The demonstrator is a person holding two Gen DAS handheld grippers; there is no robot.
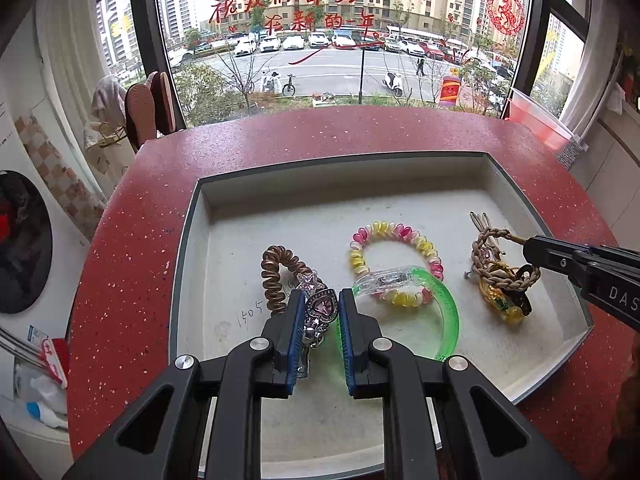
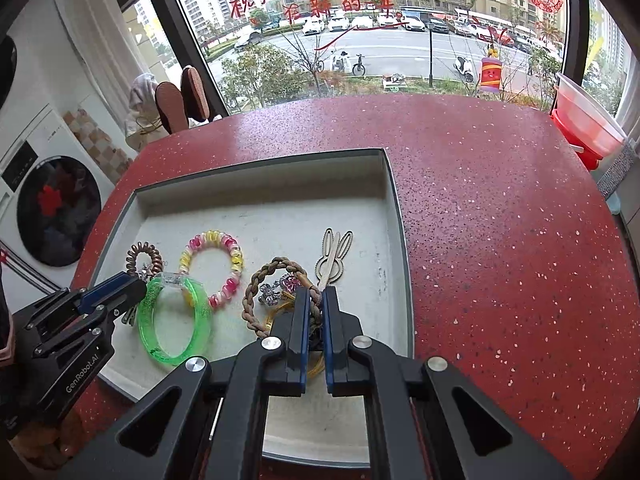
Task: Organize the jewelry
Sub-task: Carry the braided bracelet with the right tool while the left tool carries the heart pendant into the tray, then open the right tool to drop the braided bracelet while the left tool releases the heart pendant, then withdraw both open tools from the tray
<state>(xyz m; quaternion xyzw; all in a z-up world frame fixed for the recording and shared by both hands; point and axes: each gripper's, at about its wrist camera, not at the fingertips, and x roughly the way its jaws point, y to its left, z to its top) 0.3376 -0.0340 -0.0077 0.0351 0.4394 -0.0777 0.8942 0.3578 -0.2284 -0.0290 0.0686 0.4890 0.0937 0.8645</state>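
Note:
A grey tray [image 1: 192, 216] on the red counter holds the jewelry. My left gripper [image 1: 319, 300] is shut on a silver hair clip with pink heart stones [image 1: 320, 306], next to a brown coil hair tie [image 1: 274, 276]. A green bangle [image 1: 446, 312] and a pink-yellow coil tie [image 1: 394, 236] lie in the middle. My right gripper [image 2: 316, 296] is shut on a brown braided cord bracelet [image 2: 262, 284], above a yellow bracelet [image 1: 500, 308] and a small rhinestone piece [image 2: 272, 294]. A rabbit-shaped clip [image 2: 334, 256] lies just beyond. The right gripper also shows in the left wrist view [image 1: 532, 250].
The tray [image 2: 396, 208] sits near the counter's front left. Bare red counter [image 2: 500, 240] spreads to its right and behind. A red and clear plastic container [image 2: 584, 128] stands at the far right corner. A washing machine [image 2: 52, 208] and slippers [image 2: 180, 100] are off the left edge.

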